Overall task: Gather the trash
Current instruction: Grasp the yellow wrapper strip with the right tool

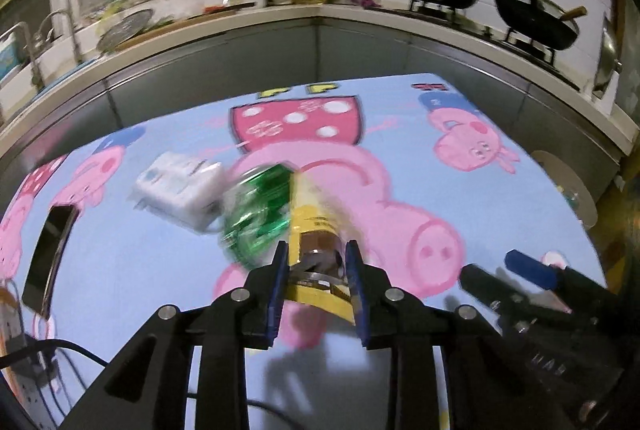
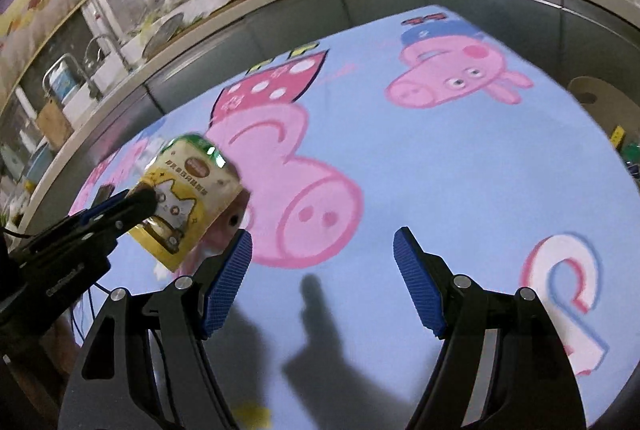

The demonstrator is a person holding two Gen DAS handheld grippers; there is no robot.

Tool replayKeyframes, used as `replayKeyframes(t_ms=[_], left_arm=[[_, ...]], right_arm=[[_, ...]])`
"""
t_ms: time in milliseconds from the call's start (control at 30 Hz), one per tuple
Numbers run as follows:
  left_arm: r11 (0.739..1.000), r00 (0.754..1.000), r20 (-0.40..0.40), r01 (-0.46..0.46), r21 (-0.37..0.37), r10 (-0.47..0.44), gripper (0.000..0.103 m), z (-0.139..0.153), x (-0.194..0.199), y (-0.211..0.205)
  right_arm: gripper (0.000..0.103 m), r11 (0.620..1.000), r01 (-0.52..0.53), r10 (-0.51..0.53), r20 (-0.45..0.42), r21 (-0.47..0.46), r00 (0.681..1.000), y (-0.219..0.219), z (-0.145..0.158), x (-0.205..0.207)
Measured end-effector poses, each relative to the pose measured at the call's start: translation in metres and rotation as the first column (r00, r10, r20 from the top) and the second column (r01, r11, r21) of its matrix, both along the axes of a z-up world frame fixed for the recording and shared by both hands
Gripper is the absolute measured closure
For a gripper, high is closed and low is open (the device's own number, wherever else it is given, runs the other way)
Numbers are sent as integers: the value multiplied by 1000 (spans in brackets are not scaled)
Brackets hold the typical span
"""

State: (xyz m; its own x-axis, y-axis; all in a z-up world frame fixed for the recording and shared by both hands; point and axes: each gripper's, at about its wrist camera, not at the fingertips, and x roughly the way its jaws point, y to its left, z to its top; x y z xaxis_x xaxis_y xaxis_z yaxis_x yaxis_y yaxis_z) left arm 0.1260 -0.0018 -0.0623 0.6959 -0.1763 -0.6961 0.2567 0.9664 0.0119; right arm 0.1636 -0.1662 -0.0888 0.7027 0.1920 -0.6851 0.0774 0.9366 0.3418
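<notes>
My left gripper point(image 1: 317, 248) is shut on a yellow snack packet point(image 1: 310, 220) whose far end is crumpled green foil point(image 1: 260, 210); it is held above the table. The right wrist view shows the same packet point(image 2: 192, 198), printed with a cartoon cat, in the left gripper point(image 2: 140, 204) at the left. My right gripper point(image 2: 322, 250) stands open over the blue cartoon-pig tablecloth point(image 2: 440, 170) with nothing between its blue pads point(image 2: 228, 282). It also shows at the lower right of the left wrist view point(image 1: 520, 270).
On the cloth to the left lie a white box point(image 1: 180, 190) and a dark phone point(image 1: 48, 250); a power strip with cables point(image 1: 16, 330) sits at the left edge. Behind the table runs a kitchen counter point(image 1: 320, 14) with bottles, dishes and two woks point(image 1: 536, 18).
</notes>
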Motion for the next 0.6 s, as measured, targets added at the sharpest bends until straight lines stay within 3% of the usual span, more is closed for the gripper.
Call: replayKeyframes(t_ms=[133,333,600], left_arm=[[996,995,-45,-92,-12,91,74,-17,2,48],[971,967,-119,-233,-50,226,74,-36,11,112],[945,939,-150,-322,-61,311,74,-48,20,151]], right_arm=[[36,998,-60,60,-32,-1,998,23,-8,4],[43,987,-159,157,-63,-24,986,60,-17,7],[42,973,-215,212,-36,-81,977,86,-12,4]])
